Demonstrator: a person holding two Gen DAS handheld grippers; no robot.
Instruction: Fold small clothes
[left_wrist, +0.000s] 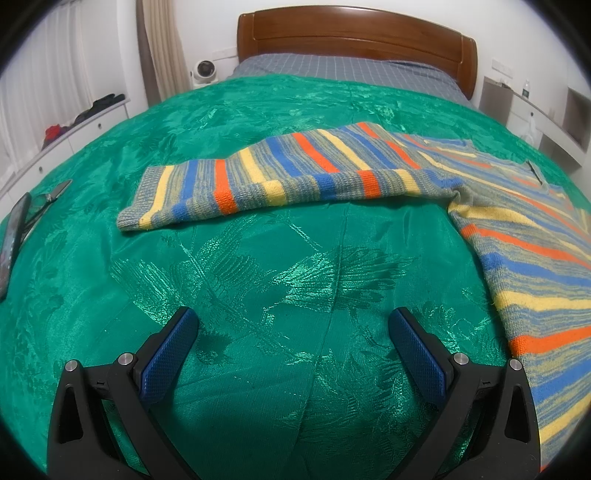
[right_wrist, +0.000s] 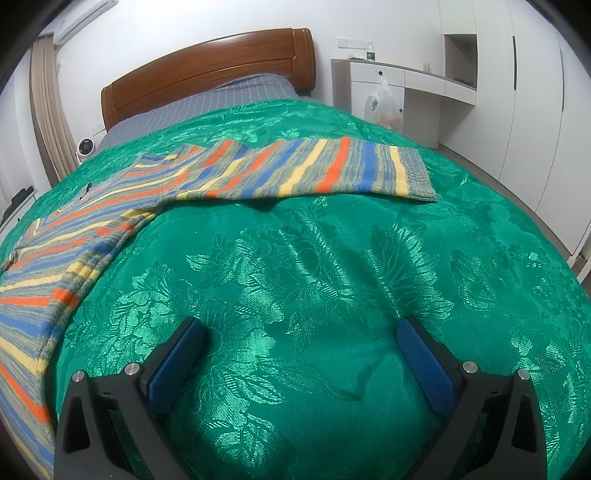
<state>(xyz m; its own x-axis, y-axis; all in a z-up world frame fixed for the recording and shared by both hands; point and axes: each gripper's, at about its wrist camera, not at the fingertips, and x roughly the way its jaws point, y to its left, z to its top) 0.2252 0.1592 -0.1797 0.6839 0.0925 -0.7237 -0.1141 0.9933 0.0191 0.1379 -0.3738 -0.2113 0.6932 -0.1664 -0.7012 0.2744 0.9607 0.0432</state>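
A striped knit sweater in blue, orange, yellow and grey lies flat on the green bedspread. In the left wrist view one sleeve stretches out to the left, ahead of my left gripper, which is open and empty above bare bedspread. In the right wrist view the sweater body is at the left and the other sleeve stretches right, beyond my right gripper, which is open and empty over the bedspread.
A phone and a small metal tool lie at the bed's left edge. A wooden headboard is at the far end. White cabinets and a plastic bag stand to the right.
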